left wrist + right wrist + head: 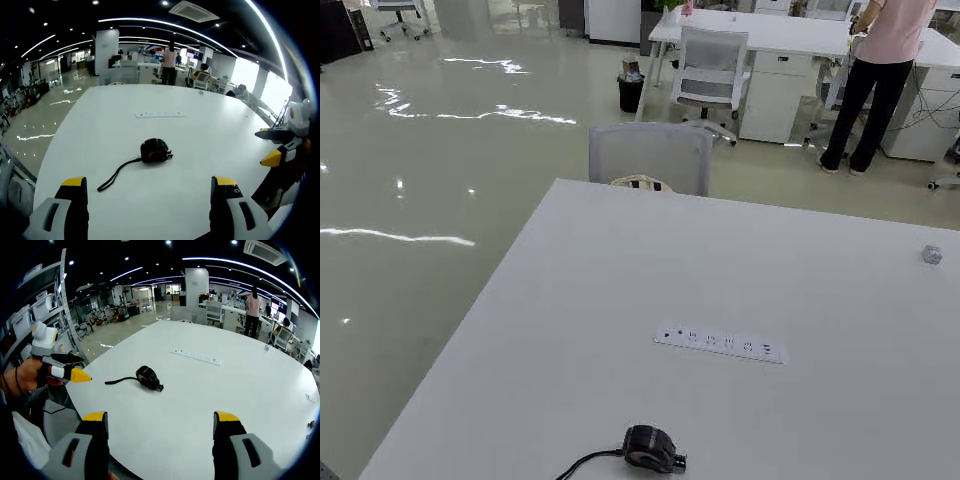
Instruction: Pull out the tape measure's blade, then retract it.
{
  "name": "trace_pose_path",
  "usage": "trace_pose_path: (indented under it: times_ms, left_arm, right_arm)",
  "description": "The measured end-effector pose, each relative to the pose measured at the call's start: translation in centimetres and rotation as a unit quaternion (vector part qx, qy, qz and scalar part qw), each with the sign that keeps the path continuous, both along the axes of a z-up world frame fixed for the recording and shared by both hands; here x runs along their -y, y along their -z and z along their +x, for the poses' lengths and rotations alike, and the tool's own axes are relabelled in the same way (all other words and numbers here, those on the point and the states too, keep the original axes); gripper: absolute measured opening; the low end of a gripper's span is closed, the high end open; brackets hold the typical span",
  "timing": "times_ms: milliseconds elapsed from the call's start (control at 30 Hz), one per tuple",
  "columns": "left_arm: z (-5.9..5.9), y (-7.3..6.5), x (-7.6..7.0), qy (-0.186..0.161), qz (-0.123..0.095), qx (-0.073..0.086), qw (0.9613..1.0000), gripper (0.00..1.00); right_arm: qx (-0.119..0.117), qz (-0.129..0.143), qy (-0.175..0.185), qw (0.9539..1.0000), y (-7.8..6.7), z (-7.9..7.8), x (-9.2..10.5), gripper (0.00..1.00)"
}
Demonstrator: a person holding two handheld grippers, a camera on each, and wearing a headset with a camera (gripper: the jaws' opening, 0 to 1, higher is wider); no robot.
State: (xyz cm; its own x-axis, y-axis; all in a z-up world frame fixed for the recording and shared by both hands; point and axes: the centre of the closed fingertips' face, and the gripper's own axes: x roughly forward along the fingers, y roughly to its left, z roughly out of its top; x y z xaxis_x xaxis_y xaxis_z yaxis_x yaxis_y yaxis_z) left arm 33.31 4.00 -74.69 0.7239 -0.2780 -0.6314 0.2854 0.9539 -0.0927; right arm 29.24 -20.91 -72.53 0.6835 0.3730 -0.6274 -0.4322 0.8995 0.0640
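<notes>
- Tape measure (652, 449), a black case, lies on the near part of the white table (620, 280), close to the edge on the person's side in the head view.
- Its black wrist strap (585, 464) trails from the case along the tabletop toward that near edge.
- Left gripper (149, 182) hangs short of the tape measure with its yellow-tipped jaws spread wide and nothing between them; the case sits ahead of the gap, with bare table between.
- Right gripper (161, 416) also has its jaws wide apart and empty, and the tape measure lies well ahead of it, slightly to the left in its own view.
- Neither gripper touches the case or the strap, and nothing lies between either gripper and the case.
- Beyond the tape measure, a white power strip (720, 343) lies flat near the middle of the table, well apart from the case.
- A small pale object (931, 254), too small to identify, sits near the table's far right side.
- A grey mesh chair (650, 155) stands against the far edge.
- Farther off across the glossy floor stand a black bin (631, 90), another chair (712, 65) and a white desk (770, 30).
- A person (880, 80) stands at that desk.
</notes>
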Motion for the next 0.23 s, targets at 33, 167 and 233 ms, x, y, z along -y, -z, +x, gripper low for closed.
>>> trace_pose_path:
  times_ms: [33, 167, 233]
  left_arm:
    - [0.07, -0.05, -0.08, -0.003, -0.003, 0.001, 1.0, 1.0]
    - [0.11, -0.07, -0.15, -0.003, -0.003, -0.001, 1.0, 1.0]
    - [0.18, 0.15, -0.18, -0.003, -0.003, -0.003, 1.0, 1.0]
  right_arm:
    - [-0.001, -0.001, -0.001, 1.0, 0.08, -0.02, -0.1, 0.88]
    - [-0.005, -0.005, 0.0, 1.0, 0.35, -0.13, -0.02, 0.88]
    - [-0.007, -0.007, 0.0, 0.9999, 0.52, -0.17, 0.09, 0.88]
